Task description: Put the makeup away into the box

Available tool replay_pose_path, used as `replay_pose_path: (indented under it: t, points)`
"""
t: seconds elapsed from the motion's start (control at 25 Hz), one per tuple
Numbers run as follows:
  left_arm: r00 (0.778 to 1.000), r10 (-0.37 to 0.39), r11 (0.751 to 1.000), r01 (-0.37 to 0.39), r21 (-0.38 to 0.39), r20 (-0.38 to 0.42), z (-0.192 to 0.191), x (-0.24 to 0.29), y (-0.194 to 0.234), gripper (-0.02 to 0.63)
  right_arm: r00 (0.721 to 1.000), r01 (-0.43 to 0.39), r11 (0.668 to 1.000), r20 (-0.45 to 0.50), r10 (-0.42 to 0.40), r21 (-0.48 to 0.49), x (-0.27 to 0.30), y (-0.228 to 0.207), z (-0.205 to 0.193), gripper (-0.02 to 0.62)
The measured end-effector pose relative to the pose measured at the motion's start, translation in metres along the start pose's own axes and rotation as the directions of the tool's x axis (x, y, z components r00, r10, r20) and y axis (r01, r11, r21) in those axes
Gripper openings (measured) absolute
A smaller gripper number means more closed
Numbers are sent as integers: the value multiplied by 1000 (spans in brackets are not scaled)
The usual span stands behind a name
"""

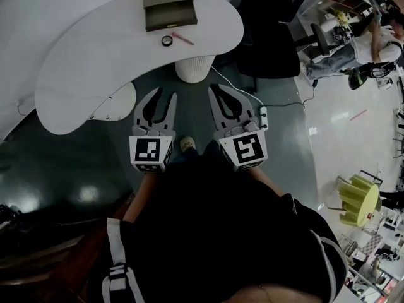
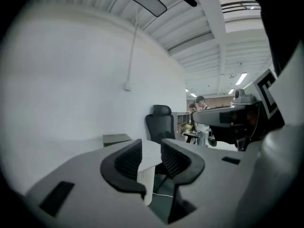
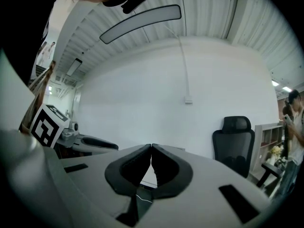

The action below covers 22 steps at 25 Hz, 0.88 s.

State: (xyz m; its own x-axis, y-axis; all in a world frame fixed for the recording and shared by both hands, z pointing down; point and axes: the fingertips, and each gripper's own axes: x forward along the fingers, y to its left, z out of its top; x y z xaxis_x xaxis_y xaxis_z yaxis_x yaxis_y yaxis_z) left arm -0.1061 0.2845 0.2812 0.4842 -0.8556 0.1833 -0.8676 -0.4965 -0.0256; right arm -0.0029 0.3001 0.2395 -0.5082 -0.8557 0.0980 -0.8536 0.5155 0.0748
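Note:
An olive box [image 1: 168, 5] with its drawer pulled out stands on the far part of the white curved table [image 1: 82, 49]. In front of the box lie a small round compact [image 1: 166, 41] and a pink stick [image 1: 183, 38]. Both grippers hover over the floor, short of the table's near edge. My left gripper [image 1: 161, 96] [image 2: 152, 146] is open, with nothing between its jaws. My right gripper [image 1: 216, 90] [image 3: 151, 147] is shut, tips touching, empty. In the left gripper view the box [image 2: 116, 139] shows beyond the jaws.
The table's white ribbed pedestal [image 1: 194, 67] stands just ahead of the grippers. A black office chair [image 1: 271, 36] sits to the right of the table, with a white cable [image 1: 278, 103] on the floor. A person [image 1: 353, 52] is at the far right, and a yellow-green stool [image 1: 360, 201] lower right.

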Motion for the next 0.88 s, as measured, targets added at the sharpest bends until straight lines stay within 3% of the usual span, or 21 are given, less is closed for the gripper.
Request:
replay_pose_path:
  t: [0.32, 0.56, 0.88]
  points:
    - [999, -39, 999, 39, -36, 10, -4, 6, -2, 130, 999, 11, 1000, -44, -11, 3, 7, 0, -4, 23]
    - [998, -57, 998, 57, -2, -2, 0, 24, -2, 130, 1000, -1, 1000, 12, 1, -2, 29, -10, 5, 23]
    - [998, -52, 997, 51, 51, 28, 13, 71, 25, 130, 1000, -20, 1000, 1, 20, 10, 84, -40, 3, 23]
